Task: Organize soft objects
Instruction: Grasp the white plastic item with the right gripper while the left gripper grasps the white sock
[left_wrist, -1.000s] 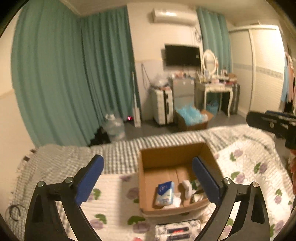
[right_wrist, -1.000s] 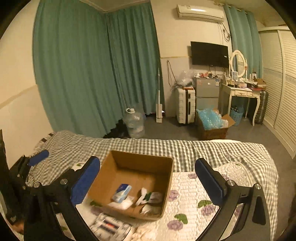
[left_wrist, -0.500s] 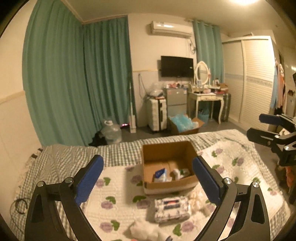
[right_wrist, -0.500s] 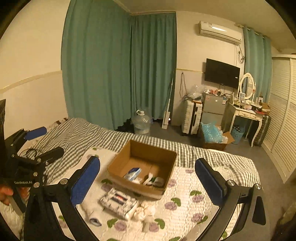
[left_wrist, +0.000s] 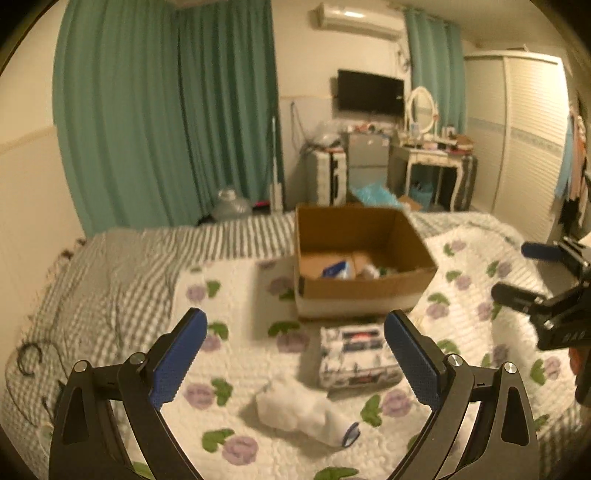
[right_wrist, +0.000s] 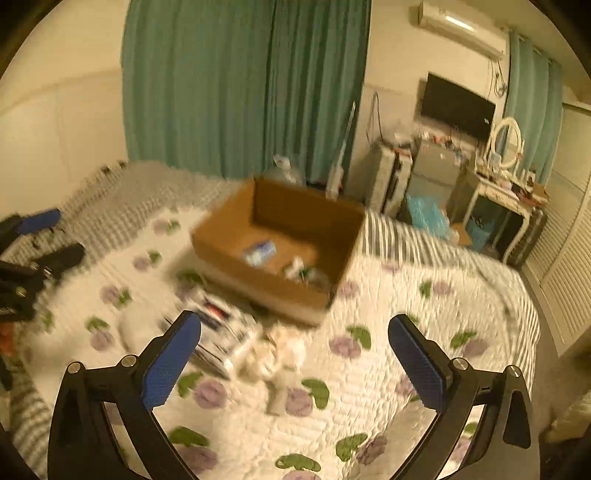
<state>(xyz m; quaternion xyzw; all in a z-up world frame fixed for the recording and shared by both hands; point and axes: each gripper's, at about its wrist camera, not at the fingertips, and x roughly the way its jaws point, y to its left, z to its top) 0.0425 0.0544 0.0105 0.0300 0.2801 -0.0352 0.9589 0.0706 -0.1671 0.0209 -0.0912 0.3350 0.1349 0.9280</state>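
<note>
An open cardboard box (left_wrist: 364, 293) (right_wrist: 266, 284) sits on the flowered quilt and holds a blue tissue pack (left_wrist: 334, 269) and other small soft items. In front of it lie a patterned wipes pack (left_wrist: 358, 356) (right_wrist: 218, 332) and a white rolled sock (left_wrist: 306, 413). In the right wrist view a crumpled white cloth (right_wrist: 277, 354) lies by the pack. My left gripper (left_wrist: 295, 354) is open and empty above the sock and pack. My right gripper (right_wrist: 295, 350) is open and empty above the crumpled cloth; it also shows at the right edge of the left wrist view (left_wrist: 543, 280).
The bed's quilt (left_wrist: 236, 328) has a grey checked blanket (left_wrist: 122, 266) at its far and left sides. Beyond the bed are teal curtains (left_wrist: 166, 110), a suitcase (left_wrist: 330, 181), a dressing table (left_wrist: 432, 162) and a wardrobe (left_wrist: 528, 140).
Both grippers have dropped lower and closer to the bed. The box and the loose items now appear larger and nearer. Both stay open and empty.
</note>
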